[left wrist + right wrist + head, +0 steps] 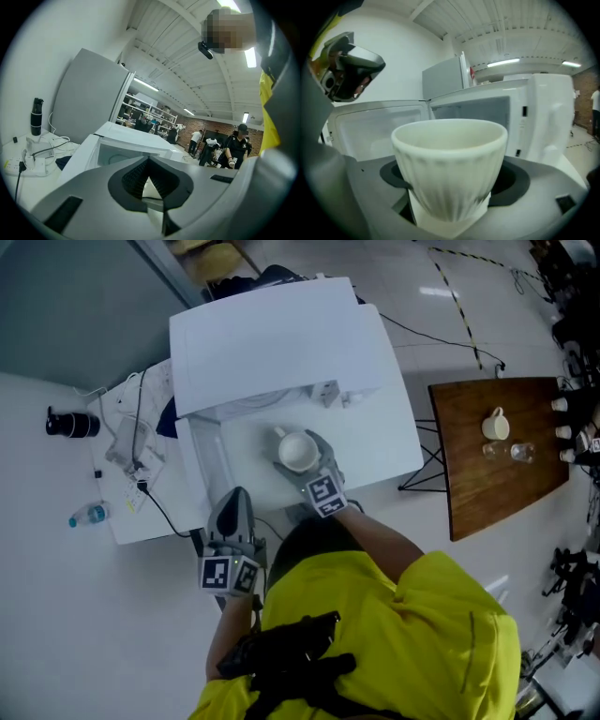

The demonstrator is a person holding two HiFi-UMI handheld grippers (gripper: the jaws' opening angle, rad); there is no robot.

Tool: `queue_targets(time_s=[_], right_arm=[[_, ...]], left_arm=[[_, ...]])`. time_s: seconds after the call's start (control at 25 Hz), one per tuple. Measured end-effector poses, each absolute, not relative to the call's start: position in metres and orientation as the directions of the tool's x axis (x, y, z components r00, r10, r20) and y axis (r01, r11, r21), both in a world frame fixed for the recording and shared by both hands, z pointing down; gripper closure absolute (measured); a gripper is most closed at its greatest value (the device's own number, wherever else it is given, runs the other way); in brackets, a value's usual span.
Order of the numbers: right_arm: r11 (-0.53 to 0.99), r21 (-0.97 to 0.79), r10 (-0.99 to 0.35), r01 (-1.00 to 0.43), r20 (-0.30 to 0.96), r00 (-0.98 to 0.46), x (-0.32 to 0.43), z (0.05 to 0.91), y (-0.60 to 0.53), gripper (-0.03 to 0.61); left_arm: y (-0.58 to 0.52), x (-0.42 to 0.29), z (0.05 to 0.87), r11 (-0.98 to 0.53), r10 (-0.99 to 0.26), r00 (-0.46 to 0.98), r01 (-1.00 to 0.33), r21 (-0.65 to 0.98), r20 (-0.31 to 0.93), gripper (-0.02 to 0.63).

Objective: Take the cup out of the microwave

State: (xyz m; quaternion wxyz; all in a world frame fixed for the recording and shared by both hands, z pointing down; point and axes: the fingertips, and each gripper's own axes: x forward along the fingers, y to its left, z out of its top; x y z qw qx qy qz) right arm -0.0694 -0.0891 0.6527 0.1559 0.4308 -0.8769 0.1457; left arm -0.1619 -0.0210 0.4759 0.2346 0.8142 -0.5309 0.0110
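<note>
**Item:** cup point(450, 159), white, ribbed, upright.
**Location:** between the jaws of the right gripper point(302, 457), which stand wide and press on both its sides. It is outside the microwave point(281, 343), whose open cavity lies beyond the jaws.
**Left gripper** point(147, 185): jaws closed together, nothing between them.
**Status:** removal looks done. Probably left: setting the cup down.

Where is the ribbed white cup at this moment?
Centre of the head view: the cup sits clamped in the right hand-held gripper, outside and just in front of the open white microwave, over the white table.
</note>
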Motion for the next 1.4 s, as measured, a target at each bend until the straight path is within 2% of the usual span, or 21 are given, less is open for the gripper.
queue_targets(time_s=[0.16,0.36,0.6,1.4], right_arm=[[0.477,-0.106,-0.754,-0.873,0.461,-0.468,0.017,0.671,-0.06,0.1],[0.324,-0.043,-0.82,-0.945,0.485,-0.303,0.131,0.697,-0.08,0.1],[0.218,-0.007,-0.851,-0.976,0.489,-0.194,0.214,0.722,-0.128,0.1],[0.193,0.004,-0.826,-0.981,0.541,-0.16,0.228,0.761,-0.146,0.083]], left_arm=[[-0.025,-0.141,0.483,-0.36,-0.837,0.471,-0.858,0.367,0.28,0.62],[-0.03,-0.106,0.497,-0.408,-0.792,0.528,-0.831,0.379,0.305,0.62],[-0.026,-0.073,0.51,-0.441,-0.752,0.571,-0.807,0.393,0.329,0.62],[-0.019,-0.095,0.517,-0.398,-0.76,0.53,-0.837,0.376,0.376,0.62]])
